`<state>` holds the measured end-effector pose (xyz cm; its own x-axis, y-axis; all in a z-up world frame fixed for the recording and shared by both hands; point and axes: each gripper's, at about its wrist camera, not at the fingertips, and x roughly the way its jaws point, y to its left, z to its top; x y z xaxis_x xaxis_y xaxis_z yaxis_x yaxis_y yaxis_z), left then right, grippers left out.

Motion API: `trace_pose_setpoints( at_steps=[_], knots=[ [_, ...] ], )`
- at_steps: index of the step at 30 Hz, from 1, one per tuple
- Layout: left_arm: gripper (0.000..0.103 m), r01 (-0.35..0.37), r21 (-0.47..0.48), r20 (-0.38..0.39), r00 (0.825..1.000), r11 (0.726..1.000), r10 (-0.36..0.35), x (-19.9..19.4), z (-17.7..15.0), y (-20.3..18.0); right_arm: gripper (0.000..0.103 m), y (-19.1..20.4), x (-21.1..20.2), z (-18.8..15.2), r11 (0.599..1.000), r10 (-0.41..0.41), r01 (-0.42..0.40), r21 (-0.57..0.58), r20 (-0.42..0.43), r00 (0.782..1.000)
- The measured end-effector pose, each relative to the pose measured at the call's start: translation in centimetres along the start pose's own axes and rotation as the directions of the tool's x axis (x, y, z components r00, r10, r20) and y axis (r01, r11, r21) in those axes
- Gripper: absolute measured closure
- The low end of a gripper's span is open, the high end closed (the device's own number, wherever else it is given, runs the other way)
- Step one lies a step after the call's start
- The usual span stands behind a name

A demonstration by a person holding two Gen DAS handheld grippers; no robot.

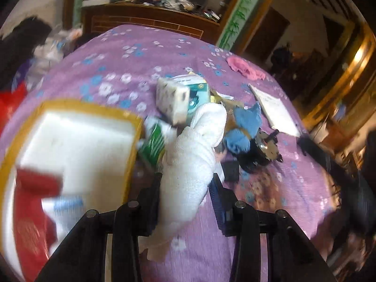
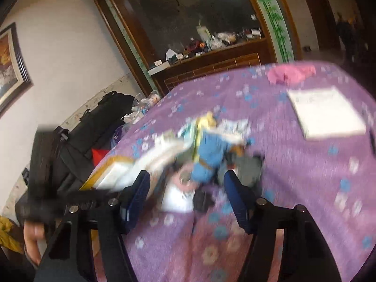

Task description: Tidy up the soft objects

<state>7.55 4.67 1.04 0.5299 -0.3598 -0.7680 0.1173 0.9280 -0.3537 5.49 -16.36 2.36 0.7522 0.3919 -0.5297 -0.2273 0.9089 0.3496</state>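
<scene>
My left gripper point(image 1: 188, 183) is shut on a white towel point(image 1: 190, 162), which stands up between the fingers above the purple flowered bedspread point(image 1: 145, 61). A blue soft toy point(image 1: 244, 127) lies just beyond it in a pile of small things. A pink cloth point(image 1: 244, 67) lies at the far right of the bed. In the right wrist view my right gripper point(image 2: 188, 183) is open and empty, just short of the blue soft toy point(image 2: 209, 159). The pink cloth point(image 2: 291, 74) lies far behind it. This view is blurred.
A white tray with a yellow rim point(image 1: 77, 145) holding red packets is at the left. A tissue box point(image 1: 181, 101), a green carton point(image 1: 152, 143), a white paper pad point(image 1: 275, 110) and a black device point(image 1: 265, 150) lie on the bed. A cluttered wooden headboard point(image 1: 150, 21) stands behind.
</scene>
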Motion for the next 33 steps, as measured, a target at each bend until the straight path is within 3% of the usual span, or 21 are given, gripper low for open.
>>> trace_pose_setpoints(
  at_steps=[3, 8, 12, 14, 16, 18, 20, 21, 22, 23, 24, 25, 28, 33],
  knots=[
    [0.062, 0.034, -0.027, -0.01, 0.999, 0.999, -0.034, -0.5, -1.1, 0.7, 0.038, -0.5, 1.8, 3.2, 0.999, -0.033, 0.032, -0.033, -0.033, 0.999],
    [0.062, 0.064, -0.04, 0.012, 0.998, 0.997, -0.064, -1.1, -1.5, 0.9, 0.034, -2.1, 7.9, 7.2, 0.998, -0.054, 0.048, -0.034, -0.229, 0.972],
    [0.062, 0.094, -0.051, 0.005, 0.996, 0.994, -0.094, -1.1, -1.7, 1.1, 0.029, -3.6, 12.9, 8.0, 0.996, -0.083, 0.091, 0.003, -0.388, 0.918],
    [0.062, 0.096, -0.061, 0.003, 0.995, 0.993, -0.096, -1.2, -1.7, 1.2, 0.023, -3.8, 15.3, 7.6, 0.996, -0.078, 0.091, 0.003, -0.494, 0.866],
    [0.062, 0.107, -0.068, 0.005, 0.994, 0.992, -0.107, -1.4, -1.6, 1.5, 0.023, -3.6, 17.2, 7.0, 0.992, -0.116, 0.12, -0.028, -0.547, 0.829],
    [0.062, 0.111, -0.072, 0.014, 0.994, 0.991, -0.11, -1.8, -1.6, 1.5, 0.023, -3.5, 17.9, 6.8, 0.992, -0.118, 0.124, -0.028, -0.569, 0.814],
    [0.062, 0.121, -0.077, 0.026, 0.992, 0.99, -0.12, -2.4, -1.7, 1.7, 0.035, -3.3, 17.8, 6.8, 0.991, -0.13, 0.13, -0.04, -0.562, 0.817],
    [0.062, 0.123, -0.079, 0.033, 0.992, 0.989, -0.12, -2.6, -1.8, 1.7, 0.054, -3.4, 17.6, 6.9, 0.991, -0.127, 0.132, -0.033, -0.564, 0.816],
    [0.062, 0.122, -0.081, 0.037, 0.992, 0.989, -0.12, -2.8, -1.8, 1.8, 0.065, -3.4, 17.2, 7.0, 0.991, -0.122, 0.13, -0.025, -0.557, 0.821],
    [0.062, 0.124, -0.083, 0.038, 0.992, 0.989, -0.122, -3.0, -1.9, 1.8, 0.069, -3.1, 16.7, 7.3, 0.993, -0.112, 0.116, -0.027, -0.541, 0.833],
    [0.062, 0.128, -0.084, 0.039, 0.991, 0.988, -0.125, -3.1, -1.9, 1.8, 0.083, -2.9, 16.3, 7.5, 0.994, -0.109, 0.108, -0.034, -0.534, 0.838],
    [0.062, 0.13, -0.083, 0.041, 0.991, 0.988, -0.127, -3.2, -2.0, 1.7, 0.089, -2.9, 15.8, 7.6, 0.994, -0.108, 0.108, -0.031, -0.523, 0.845],
    [0.062, 0.133, -0.078, 0.052, 0.99, 0.988, -0.129, -3.8, -2.4, 1.4, 0.093, -2.7, 13.6, 8.3, 0.995, -0.098, 0.094, -0.032, -0.444, 0.891],
    [0.062, 0.138, -0.092, 0.055, 0.99, 0.986, -0.134, -4.4, -2.9, 1.3, 0.094, -1.8, 10.8, 8.3, 0.995, -0.104, 0.094, -0.046, -0.363, 0.926]
  ],
)
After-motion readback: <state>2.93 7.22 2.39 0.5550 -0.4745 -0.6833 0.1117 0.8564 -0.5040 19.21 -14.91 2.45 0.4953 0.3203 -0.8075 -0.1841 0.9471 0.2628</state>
